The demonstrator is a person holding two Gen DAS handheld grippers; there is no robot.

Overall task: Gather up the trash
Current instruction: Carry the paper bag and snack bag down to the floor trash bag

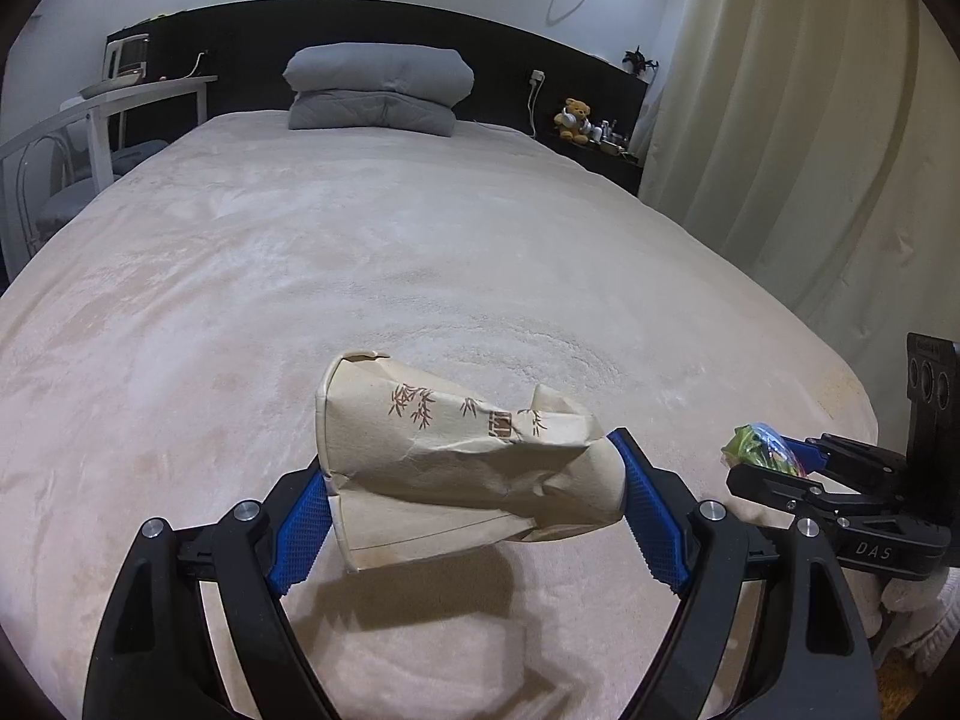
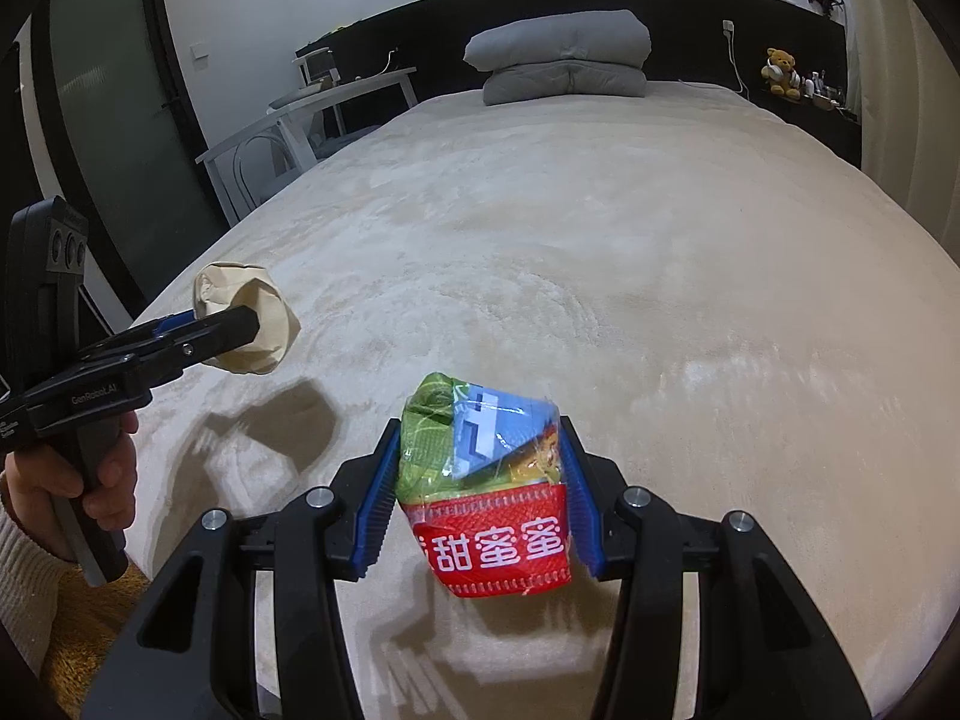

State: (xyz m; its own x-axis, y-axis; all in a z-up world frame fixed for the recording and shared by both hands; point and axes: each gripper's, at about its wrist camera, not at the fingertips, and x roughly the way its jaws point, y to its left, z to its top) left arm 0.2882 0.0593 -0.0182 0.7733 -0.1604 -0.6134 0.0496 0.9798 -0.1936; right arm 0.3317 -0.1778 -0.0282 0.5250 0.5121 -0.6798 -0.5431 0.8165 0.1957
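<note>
A cream bedspread point(image 1: 420, 252) covers the bed, grey pillows point(image 1: 378, 90) stacked at twelve o'clock. At the left, the left gripper point(image 1: 474, 495) clenches a crumpled paper cup point(image 1: 456, 462) between its blue pads, lifted above its shadow. At three o'clock of it, the right gripper point(image 2: 480, 492) grasps a colourful snack wrapper point(image 2: 486, 480), also off the bedspread.

Big bed point(image 1: 384, 252) with a soft cream blanket, gray pillows point(image 1: 378, 87) by a black headboard point(image 1: 240, 30). White walls, pale curtain point(image 1: 780, 120) on the right. White table point(image 2: 312, 108) on the left.
</note>
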